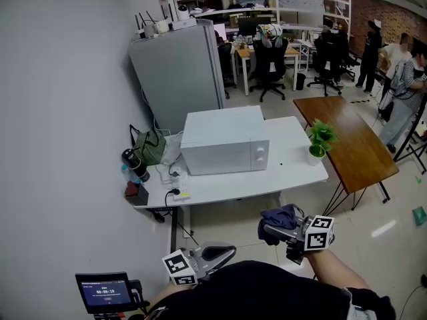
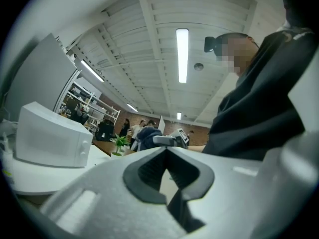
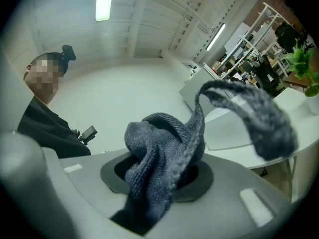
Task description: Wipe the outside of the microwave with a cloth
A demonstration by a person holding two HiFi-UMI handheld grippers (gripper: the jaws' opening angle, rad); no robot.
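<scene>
Right gripper (image 3: 167, 178) clenches grey cloth (image 3: 159, 143); left gripper (image 2: 167, 153) clenched, holding nothing. Microwave (image 1: 223, 142) on white worktop (image 1: 220, 187) (1 potted plant (image 1: 320, 140) nearby).

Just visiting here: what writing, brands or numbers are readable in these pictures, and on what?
Nothing reads clearly.
Small screen: bright digits, too small to read.
Microwave: no legible brand or label.
Left gripper and right gripper: their cubes bear black-and-white square patterns, not words.
Cloth in the right gripper: none.
</scene>
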